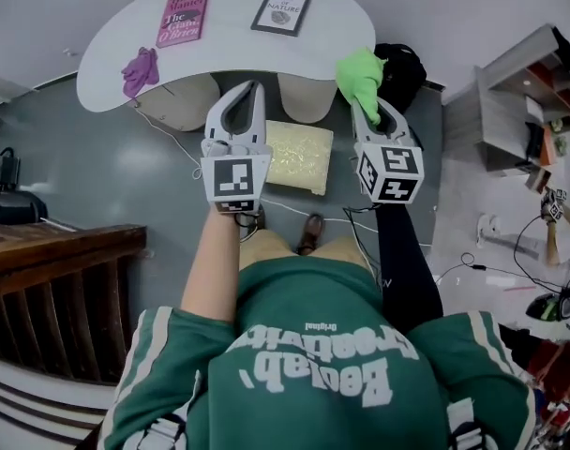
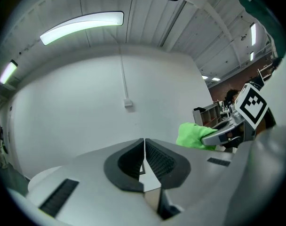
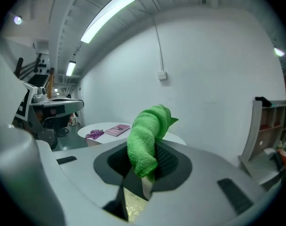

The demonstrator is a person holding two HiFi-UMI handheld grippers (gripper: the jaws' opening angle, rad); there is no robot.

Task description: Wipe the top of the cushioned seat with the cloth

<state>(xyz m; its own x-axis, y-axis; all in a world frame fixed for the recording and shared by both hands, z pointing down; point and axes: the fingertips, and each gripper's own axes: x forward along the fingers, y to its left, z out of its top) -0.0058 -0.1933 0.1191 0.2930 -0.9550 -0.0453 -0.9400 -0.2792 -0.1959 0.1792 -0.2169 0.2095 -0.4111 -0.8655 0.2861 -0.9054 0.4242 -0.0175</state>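
My right gripper is shut on a bright green cloth, held up in the air; the cloth sticks out between its jaws in the right gripper view. Beside it my left gripper is shut with nothing in it, its jaws pressed together. The green cloth also shows at the right of the left gripper view. Below and between both grippers lies the pale yellow cushioned seat on the floor, in front of the person's feet. Neither gripper touches it.
A white curved table stands beyond the seat with a pink book, a framed card and a purple item. Two beige stools sit under it. A black bag, shelves right, wooden furniture left, cables on floor.
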